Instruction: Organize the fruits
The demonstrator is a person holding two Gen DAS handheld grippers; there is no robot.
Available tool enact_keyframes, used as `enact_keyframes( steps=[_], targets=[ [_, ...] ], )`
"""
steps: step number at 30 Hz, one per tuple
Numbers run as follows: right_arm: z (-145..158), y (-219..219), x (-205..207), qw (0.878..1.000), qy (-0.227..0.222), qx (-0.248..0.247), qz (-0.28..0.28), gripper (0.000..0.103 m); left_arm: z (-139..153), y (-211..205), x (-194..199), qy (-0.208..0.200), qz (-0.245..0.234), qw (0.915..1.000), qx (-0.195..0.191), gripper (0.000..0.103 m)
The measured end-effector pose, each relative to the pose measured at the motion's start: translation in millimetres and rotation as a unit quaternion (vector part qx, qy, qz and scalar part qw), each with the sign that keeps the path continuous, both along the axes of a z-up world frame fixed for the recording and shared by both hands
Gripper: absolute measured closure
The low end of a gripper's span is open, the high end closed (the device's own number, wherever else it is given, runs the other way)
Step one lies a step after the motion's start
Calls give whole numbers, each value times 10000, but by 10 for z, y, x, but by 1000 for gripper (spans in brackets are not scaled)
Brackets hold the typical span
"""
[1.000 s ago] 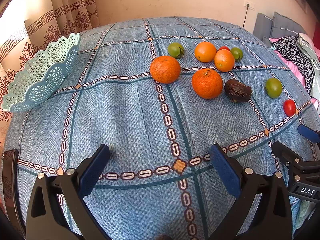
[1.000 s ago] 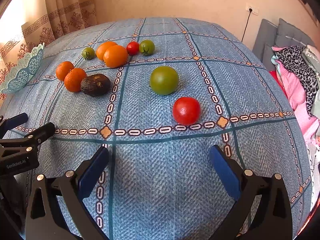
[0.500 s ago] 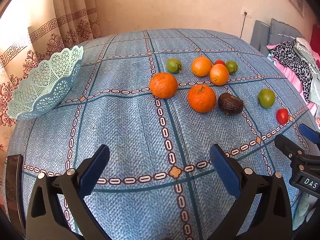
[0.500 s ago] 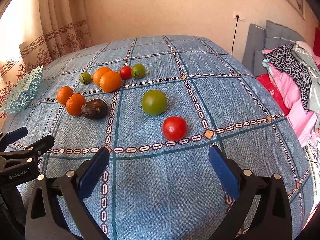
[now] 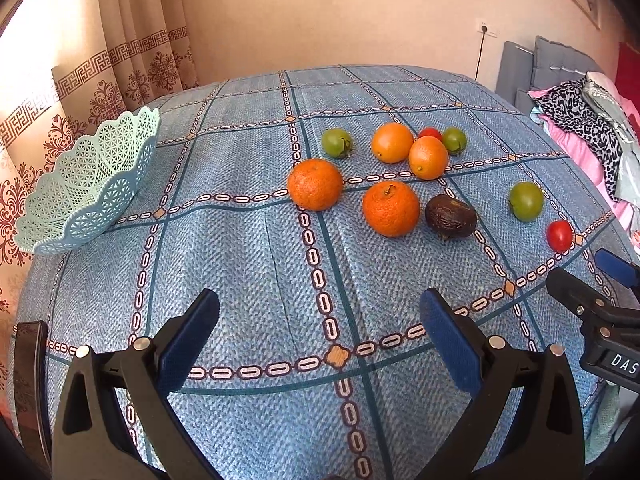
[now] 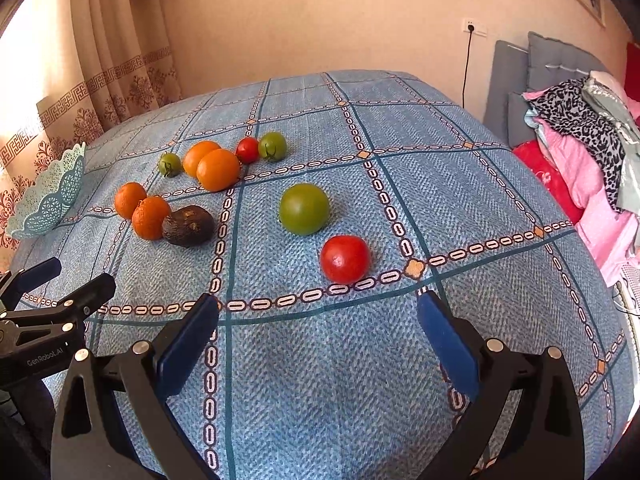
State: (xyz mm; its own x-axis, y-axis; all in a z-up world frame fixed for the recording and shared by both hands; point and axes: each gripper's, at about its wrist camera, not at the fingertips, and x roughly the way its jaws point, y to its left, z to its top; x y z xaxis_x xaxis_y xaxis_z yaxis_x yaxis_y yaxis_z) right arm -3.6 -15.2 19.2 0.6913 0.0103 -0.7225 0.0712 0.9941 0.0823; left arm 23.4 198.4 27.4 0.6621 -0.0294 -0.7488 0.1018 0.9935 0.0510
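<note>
Both hand-held grippers hang over the near part of the counter (image 5: 248, 264) with jaws spread wide and nothing between them: the left hand-held gripper (image 5: 320, 332) faces the oranges, the right hand-held gripper (image 6: 318, 332) faces the red tomato (image 6: 345, 258). No fruit is in the basket (image 5: 86, 188), which sits at the far left edge of the blue cloth, well apart from the fruit.

Sorting appears not yet begun. A sensible first pick for the right side is the red tomato, nearest and standing alone; close gently, since it looks soft and round and may roll on the cloth. For the left, the nearer orange (image 5: 391, 208) or the one beside it (image 5: 315, 185) suits, being closest to the basket.

The avocado (image 5: 451, 216) lies just beside the nearer orange, so fingers coming in from the right may nudge it. Farther back, two oranges (image 5: 428, 157) touch, with a small red tomato (image 5: 430, 133) tucked behind and green tomatoes (image 5: 337, 143) on either side; the large green tomato (image 6: 304, 209) stands free. A pile of clothes (image 6: 580, 132) lies off to the right.
</note>
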Motion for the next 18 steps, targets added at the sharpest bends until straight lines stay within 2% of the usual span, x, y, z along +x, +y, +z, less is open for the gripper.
enact_keyframes(
  steps=[18],
  targets=[
    [-13, 7, 16, 10000, 27, 8, -4, 5, -37, 63, 64, 96, 53, 9999, -76, 2]
  ],
)
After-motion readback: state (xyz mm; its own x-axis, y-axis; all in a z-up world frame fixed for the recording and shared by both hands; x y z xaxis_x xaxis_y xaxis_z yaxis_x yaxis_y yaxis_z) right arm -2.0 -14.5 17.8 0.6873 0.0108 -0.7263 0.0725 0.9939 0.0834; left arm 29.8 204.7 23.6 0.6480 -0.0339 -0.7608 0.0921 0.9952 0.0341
